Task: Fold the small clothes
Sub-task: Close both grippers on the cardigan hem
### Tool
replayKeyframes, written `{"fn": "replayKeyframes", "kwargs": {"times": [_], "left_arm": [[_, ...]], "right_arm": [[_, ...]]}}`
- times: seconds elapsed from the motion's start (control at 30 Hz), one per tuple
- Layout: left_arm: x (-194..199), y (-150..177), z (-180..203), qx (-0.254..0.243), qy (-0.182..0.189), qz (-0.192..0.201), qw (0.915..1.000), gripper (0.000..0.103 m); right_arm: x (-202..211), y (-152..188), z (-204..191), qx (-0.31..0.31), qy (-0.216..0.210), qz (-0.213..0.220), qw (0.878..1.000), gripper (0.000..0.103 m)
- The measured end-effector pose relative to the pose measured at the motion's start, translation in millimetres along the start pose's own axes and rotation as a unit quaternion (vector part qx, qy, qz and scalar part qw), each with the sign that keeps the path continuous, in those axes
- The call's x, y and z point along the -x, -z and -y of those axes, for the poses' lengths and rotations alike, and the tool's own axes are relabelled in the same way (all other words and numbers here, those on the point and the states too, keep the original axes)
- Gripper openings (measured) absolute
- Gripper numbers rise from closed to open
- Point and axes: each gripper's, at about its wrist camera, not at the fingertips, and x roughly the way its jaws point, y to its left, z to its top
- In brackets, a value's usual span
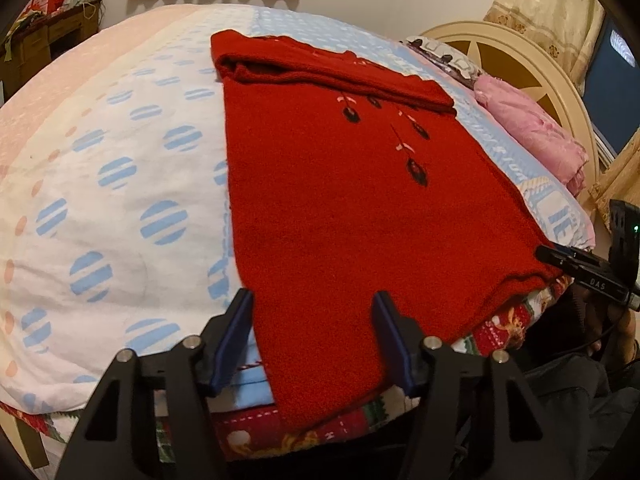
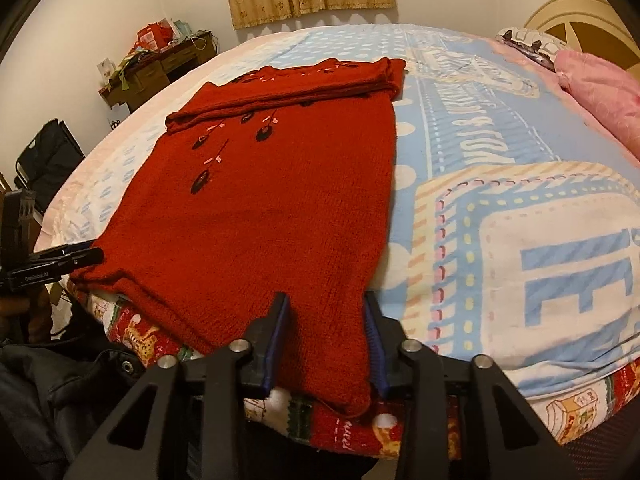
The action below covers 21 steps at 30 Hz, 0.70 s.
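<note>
A red knitted sweater (image 1: 340,200) (image 2: 272,208) with dark embroidered flowers lies flat on the bed, its sleeves folded across the far end. The hem hangs a little over the near bed edge. My left gripper (image 1: 314,320) straddles the hem's left corner with its blue pads wide apart and flat cloth between them, not pinched. My right gripper (image 2: 326,316) straddles the hem's right corner the same way with a narrower gap, and the cloth lies flat there too. Each gripper shows edge-on in the other view: the right gripper (image 1: 548,254) and the left gripper (image 2: 80,256).
The bed carries a blue and white printed sheet (image 1: 120,200) over a red patterned blanket (image 2: 360,428) along the near edge. A pink pillow (image 1: 532,128) lies by the cream headboard (image 1: 520,52). A cluttered wooden desk (image 2: 160,64) stands against the far wall. Dark fabric (image 2: 60,392) lies below the bed edge.
</note>
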Motion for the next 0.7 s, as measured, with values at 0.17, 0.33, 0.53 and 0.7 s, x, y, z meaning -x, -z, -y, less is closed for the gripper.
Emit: {"fn": "replayKeyframes", "kwargs": {"times": [0.17, 0.33, 0.53, 0.7], "left_arm": [[7.8, 2.9, -0.5, 0.017, 0.021, -0.012, 0.9996, 0.062], [6.9, 5.5, 3.9, 0.006, 0.011, -0.018, 0.9998, 0.061], [12.8, 3.8, -6.8, 0.032, 0.040, -0.017, 0.9985, 0.009], [31.8, -6.4, -14.3, 0.048, 0.068, 0.017, 0.9964, 0.009]], "right_arm": [[4.1, 2.2, 7.3, -0.019, -0.015, -0.003, 1.000, 0.034], [6.0, 6.8, 0.9, 0.003, -0.011, -0.007, 1.000, 0.034], [15.9, 7.6, 10.9, -0.012, -0.045, 0.019, 0.999, 0.011], [35.3, -0.1, 20.9, -0.040, -0.090, 0.063, 0.993, 0.009]]}}
